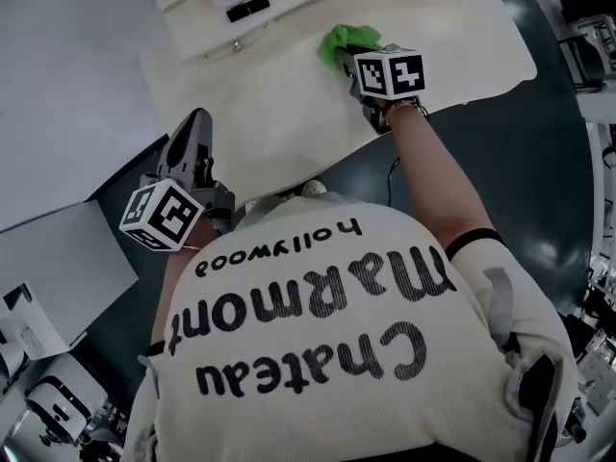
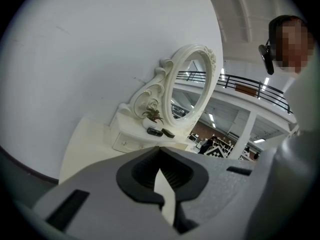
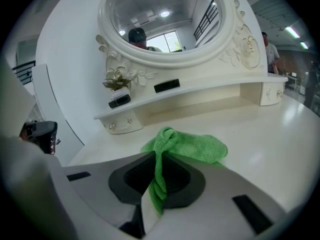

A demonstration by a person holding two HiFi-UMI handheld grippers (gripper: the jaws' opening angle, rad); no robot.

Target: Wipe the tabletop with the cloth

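Observation:
A green cloth [image 1: 346, 38] lies bunched on the cream tabletop [image 1: 289, 114] towards its far right. My right gripper [image 1: 352, 65] is shut on the cloth's near edge, under its marker cube. In the right gripper view a twisted fold of the cloth [image 3: 195, 146] runs down between the closed jaws of that gripper [image 3: 159, 159], while the rest spreads on the tabletop [image 3: 280, 134]. My left gripper [image 1: 197, 123] hangs off the table's near left edge, shut and empty. The left gripper view shows its jaws [image 2: 160, 150] together, pointing at the tabletop [image 2: 85, 144].
An ornate white oval mirror [image 3: 165, 19] stands on a raised shelf with small drawers [image 3: 122, 124] at the table's back. On the shelf sit a small plant [image 3: 117, 79] and two black items [image 3: 166, 86]. A white wall [image 1: 67, 75] runs along the left, with dark floor [image 1: 539, 162] to the right.

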